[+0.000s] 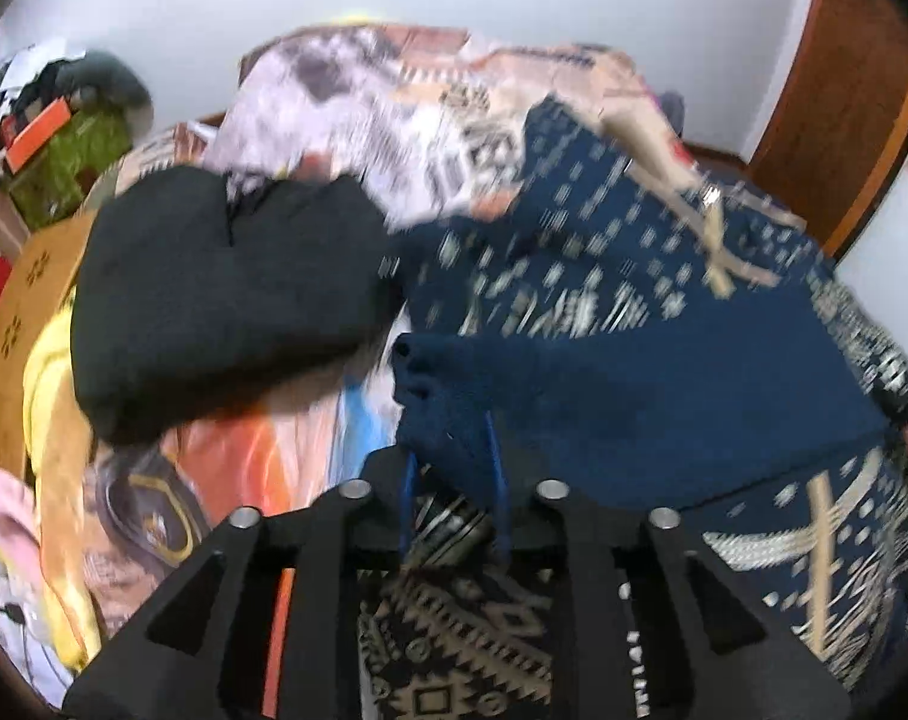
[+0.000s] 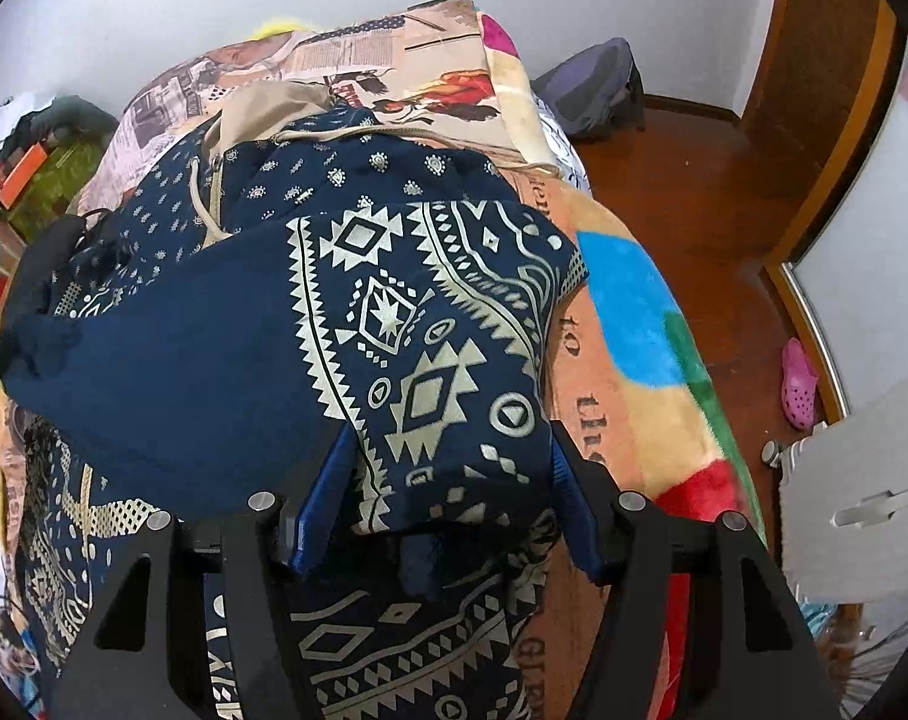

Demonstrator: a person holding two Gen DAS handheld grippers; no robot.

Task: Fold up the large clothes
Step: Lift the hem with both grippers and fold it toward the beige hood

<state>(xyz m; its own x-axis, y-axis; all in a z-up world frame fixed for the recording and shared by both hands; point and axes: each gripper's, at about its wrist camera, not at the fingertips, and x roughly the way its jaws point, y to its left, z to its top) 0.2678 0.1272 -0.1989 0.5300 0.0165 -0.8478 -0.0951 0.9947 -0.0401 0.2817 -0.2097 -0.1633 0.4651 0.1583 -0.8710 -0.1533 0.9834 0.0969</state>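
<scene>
A large navy garment with a cream geometric print [image 2: 358,324] lies on the bed, its near part raised and doubled over itself. It also shows in the left wrist view [image 1: 634,372]. My left gripper [image 1: 451,468] is shut on a bunched corner of the navy cloth, blue pads pinching it. My right gripper [image 2: 454,480] has its blue fingers [image 2: 328,498] set wide apart, with a fold of the patterned cloth lying between them. A beige drawstring garment [image 2: 262,108] lies under the navy one at the far end.
A black folded garment [image 1: 214,294] lies on the bed to the left. The bed has a colourful printed blanket [image 2: 628,312]. A wooden floor [image 2: 694,180], a pink clog [image 2: 799,384], a dark bag [image 2: 598,84] and a wooden door are on the right. Clutter is stacked at far left [image 1: 52,132].
</scene>
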